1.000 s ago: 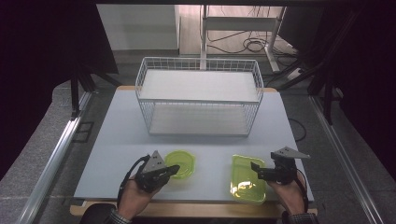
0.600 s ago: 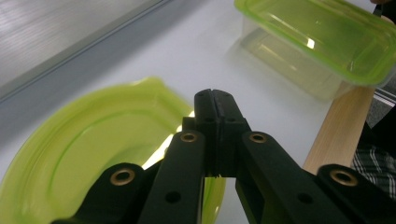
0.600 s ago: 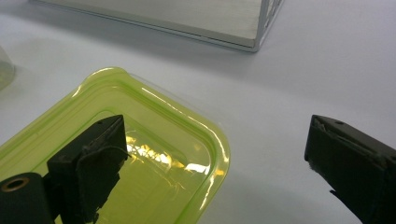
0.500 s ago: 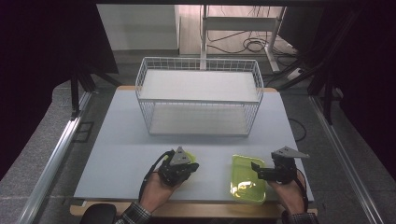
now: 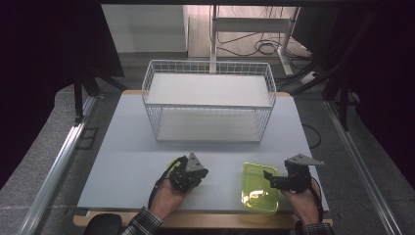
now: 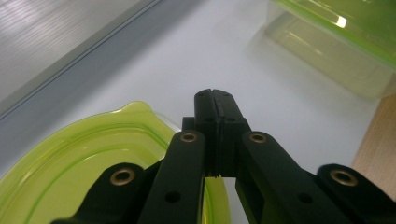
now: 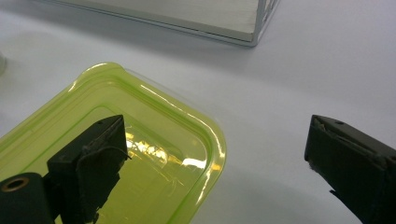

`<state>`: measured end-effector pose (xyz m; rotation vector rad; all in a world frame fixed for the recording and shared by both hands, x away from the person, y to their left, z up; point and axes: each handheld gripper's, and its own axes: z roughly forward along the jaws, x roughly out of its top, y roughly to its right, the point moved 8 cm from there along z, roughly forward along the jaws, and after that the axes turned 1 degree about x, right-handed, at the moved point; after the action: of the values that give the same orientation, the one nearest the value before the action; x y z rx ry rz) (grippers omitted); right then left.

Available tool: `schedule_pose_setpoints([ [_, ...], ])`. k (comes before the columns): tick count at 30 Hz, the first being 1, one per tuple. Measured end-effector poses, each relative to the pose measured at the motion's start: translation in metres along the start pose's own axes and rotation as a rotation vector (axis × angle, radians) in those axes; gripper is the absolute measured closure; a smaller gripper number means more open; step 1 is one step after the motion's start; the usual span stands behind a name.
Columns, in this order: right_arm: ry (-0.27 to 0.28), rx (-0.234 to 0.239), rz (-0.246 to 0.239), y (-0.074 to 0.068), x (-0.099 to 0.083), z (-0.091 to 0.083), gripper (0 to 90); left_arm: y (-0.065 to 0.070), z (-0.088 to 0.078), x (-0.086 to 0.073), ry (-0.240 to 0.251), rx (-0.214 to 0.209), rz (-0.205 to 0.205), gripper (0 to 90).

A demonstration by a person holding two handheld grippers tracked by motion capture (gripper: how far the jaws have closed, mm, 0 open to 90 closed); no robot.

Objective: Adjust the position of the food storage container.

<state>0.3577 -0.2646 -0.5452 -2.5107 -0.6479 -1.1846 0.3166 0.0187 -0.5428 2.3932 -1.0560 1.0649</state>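
Observation:
A round green lid lies on the white table; a sliver of the lid peeks out beside my left gripper. That gripper hovers over the lid's right edge, jaws shut together with nothing visible between their tips. A rectangular green container sits at the front right, and the same container lies ahead of the left jaws. My right gripper is open; in its own view the right gripper straddles the container wall, one jaw over the inside, the other outside.
A white wire basket stands in the middle of the table beyond both hands; the basket's corner shows ahead of the right gripper. The table's wooden front edge is close by. Bare tabletop lies between the two green items.
My left gripper has moved right and come over the round lid, hiding most of it. The right gripper and the rectangular container have stayed put.

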Motion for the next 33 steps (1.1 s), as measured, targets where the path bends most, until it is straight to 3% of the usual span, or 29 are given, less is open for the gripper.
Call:
schedule_pose_setpoints([
  [12,-0.004,0.004,0.0,-0.001,0.0,0.001,6.5,-0.044,-0.026,-0.029,-0.01,0.093,-0.082,90.0],
  [24,-0.007,0.001,-0.003,-0.001,0.0,0.001,8.4,-0.07,-0.048,-0.056,-0.033,0.157,-0.134,90.0],
  [28,-0.017,0.008,-0.003,-0.003,0.001,-0.001,13.3,-0.074,-0.055,-0.055,0.01,0.161,-0.16,90.0],
  [33,-0.041,0.014,-0.008,-0.007,0.004,-0.009,25.7,-0.065,-0.058,-0.051,0.059,0.129,-0.154,90.0],
])
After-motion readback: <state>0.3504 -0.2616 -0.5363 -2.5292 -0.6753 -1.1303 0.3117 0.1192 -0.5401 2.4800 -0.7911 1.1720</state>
